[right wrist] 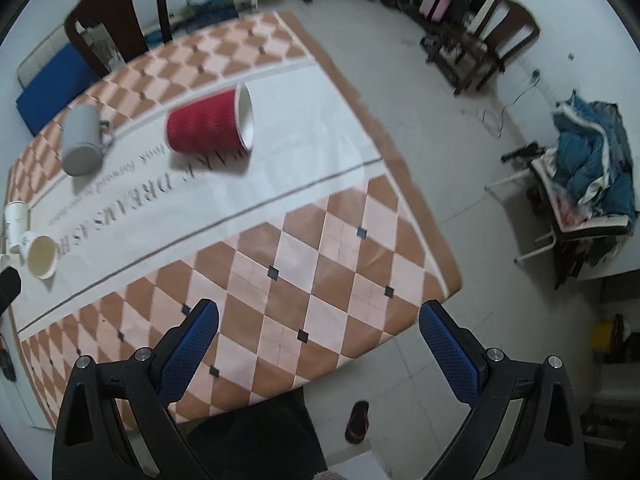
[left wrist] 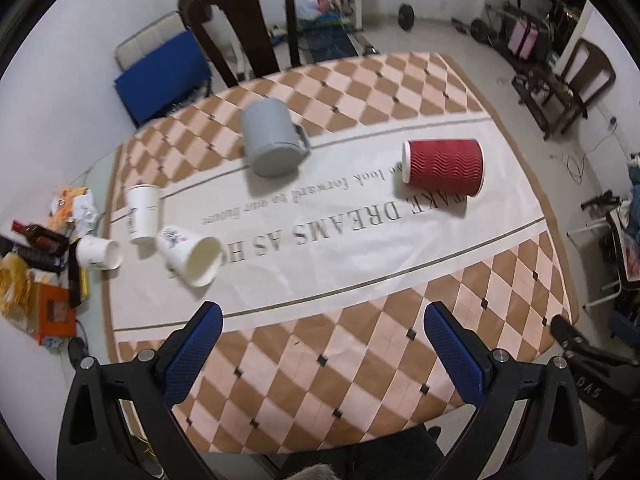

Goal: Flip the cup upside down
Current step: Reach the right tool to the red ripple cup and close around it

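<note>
A red ribbed paper cup [left wrist: 444, 166] lies on its side on the white band of the tablecloth; it also shows in the right wrist view [right wrist: 210, 124]. A grey mug [left wrist: 272, 140] lies tilted on the cloth, also in the right wrist view [right wrist: 82, 144]. Three white paper cups sit at the left: one standing [left wrist: 143, 212], two on their sides [left wrist: 191, 254] [left wrist: 99, 253]. My left gripper [left wrist: 322, 320] is open and empty above the near checkered part. My right gripper [right wrist: 318, 318] is open and empty over the table's near right corner.
The table [left wrist: 360, 360] has a checkered cloth. Clutter of bottles and packets [left wrist: 44, 256] lies beyond the left edge. A dark wooden chair [left wrist: 248, 24] stands at the far side. Another chair [right wrist: 496, 44] and a rack with blue cloth [right wrist: 592, 176] stand on the right floor.
</note>
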The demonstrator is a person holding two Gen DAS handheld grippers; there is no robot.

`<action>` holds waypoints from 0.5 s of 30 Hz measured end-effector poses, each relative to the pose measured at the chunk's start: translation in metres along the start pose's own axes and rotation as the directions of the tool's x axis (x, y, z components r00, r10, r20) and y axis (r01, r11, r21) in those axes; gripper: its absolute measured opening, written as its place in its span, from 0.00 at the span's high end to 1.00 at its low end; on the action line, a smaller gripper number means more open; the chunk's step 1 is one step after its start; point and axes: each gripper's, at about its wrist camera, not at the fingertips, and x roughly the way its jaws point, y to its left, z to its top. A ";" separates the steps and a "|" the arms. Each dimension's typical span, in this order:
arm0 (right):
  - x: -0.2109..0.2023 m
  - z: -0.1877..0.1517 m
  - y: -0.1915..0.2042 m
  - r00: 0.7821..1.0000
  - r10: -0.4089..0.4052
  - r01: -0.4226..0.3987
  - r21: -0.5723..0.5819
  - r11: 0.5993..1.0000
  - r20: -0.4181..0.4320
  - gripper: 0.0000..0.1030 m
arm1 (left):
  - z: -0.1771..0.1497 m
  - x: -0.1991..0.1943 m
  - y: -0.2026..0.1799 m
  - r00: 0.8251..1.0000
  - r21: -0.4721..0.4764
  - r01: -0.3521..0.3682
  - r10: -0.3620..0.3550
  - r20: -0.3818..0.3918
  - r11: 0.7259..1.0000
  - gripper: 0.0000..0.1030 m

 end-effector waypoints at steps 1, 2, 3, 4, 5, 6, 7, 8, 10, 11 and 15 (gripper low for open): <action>0.011 0.004 0.001 1.000 0.002 -0.002 -0.001 1.000 -0.017 0.02 | 0.006 0.009 -0.006 1.000 0.011 -0.001 0.001 -0.011 1.000 0.00; 0.018 0.008 0.001 1.000 0.002 -0.002 -0.003 1.000 -0.030 0.02 | 0.012 0.016 -0.011 1.000 0.022 -0.001 0.002 -0.017 1.000 0.00; 0.031 0.014 0.001 0.999 0.004 -0.004 -0.002 1.000 -0.048 0.02 | 0.019 0.024 -0.017 1.000 0.037 -0.006 0.007 -0.024 0.999 0.00; 0.041 0.019 0.000 0.998 0.012 -0.011 0.003 1.000 -0.067 0.02 | 0.028 0.033 -0.026 0.999 0.061 -0.010 0.012 -0.035 0.998 0.00; 0.047 0.023 -0.002 0.997 0.017 -0.016 0.006 1.000 -0.081 0.02 | 0.034 0.039 -0.032 0.999 0.081 -0.011 0.015 -0.041 0.997 0.00; 0.058 0.029 -0.003 0.995 0.019 -0.018 0.007 1.000 -0.100 0.02 | 0.041 0.046 -0.038 0.999 0.105 -0.016 0.021 -0.045 0.994 0.00; 0.066 0.034 -0.004 0.993 0.020 -0.020 0.007 1.000 -0.113 0.02 | 0.048 0.053 -0.046 0.999 0.140 -0.021 0.027 -0.044 0.990 0.00; 0.074 0.039 -0.005 0.992 0.021 -0.020 0.006 1.000 -0.127 0.02 | 0.056 0.060 -0.054 0.999 0.183 -0.028 0.035 -0.039 0.983 0.00; 0.090 0.048 -0.007 0.988 0.020 -0.020 0.003 1.000 -0.154 0.02 | 0.068 0.071 -0.071 0.998 0.280 -0.046 0.054 -0.022 0.959 0.01; 0.097 0.053 -0.009 0.986 0.020 -0.020 0.003 1.000 -0.167 0.02 | 0.074 0.077 -0.080 0.998 0.339 -0.054 0.061 -0.011 0.939 0.02; 0.118 0.071 -0.017 0.980 0.023 -0.020 0.014 1.000 -0.200 0.02 | 0.087 0.091 -0.113 0.995 0.576 -0.097 0.083 0.051 0.812 0.05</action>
